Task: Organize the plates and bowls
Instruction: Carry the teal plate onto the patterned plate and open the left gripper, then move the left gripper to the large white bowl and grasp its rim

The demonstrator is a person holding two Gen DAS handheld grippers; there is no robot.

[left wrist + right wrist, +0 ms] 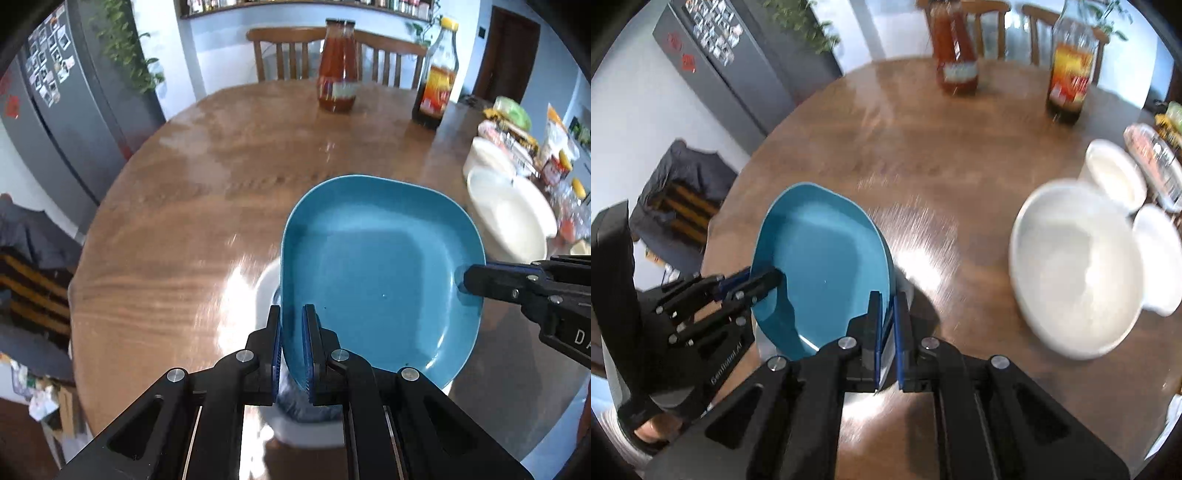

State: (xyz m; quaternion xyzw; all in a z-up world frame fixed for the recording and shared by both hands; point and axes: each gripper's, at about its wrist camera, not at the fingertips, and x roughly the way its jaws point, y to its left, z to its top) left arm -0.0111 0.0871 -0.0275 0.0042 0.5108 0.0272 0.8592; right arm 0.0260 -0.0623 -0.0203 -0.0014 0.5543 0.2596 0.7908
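You've got the blue plate (380, 269) pinched from both sides, lifted and tilted above the desk (207, 206). Left gripper (293, 354) has its fingers closed to a narrow gap on the plate's near-left rim; right gripper (886, 332) is likewise clamped on the opposite rim, w/ its tip showing at the plate's right edge in the left wrist view. So the plate spans btwn the two grippers, roughly side to side. Under it sits something pale, prob. a white dish (266, 291), but blur and glare make that hard to call. The stack target, judging by the task, is the big white bowl (1075, 269) w/ two smaller white bowls (1115, 173) just beside it, all off to the right, well apart from the plate. The right gripper is the nearer one, so the carry goes rightward w/ that side leading.
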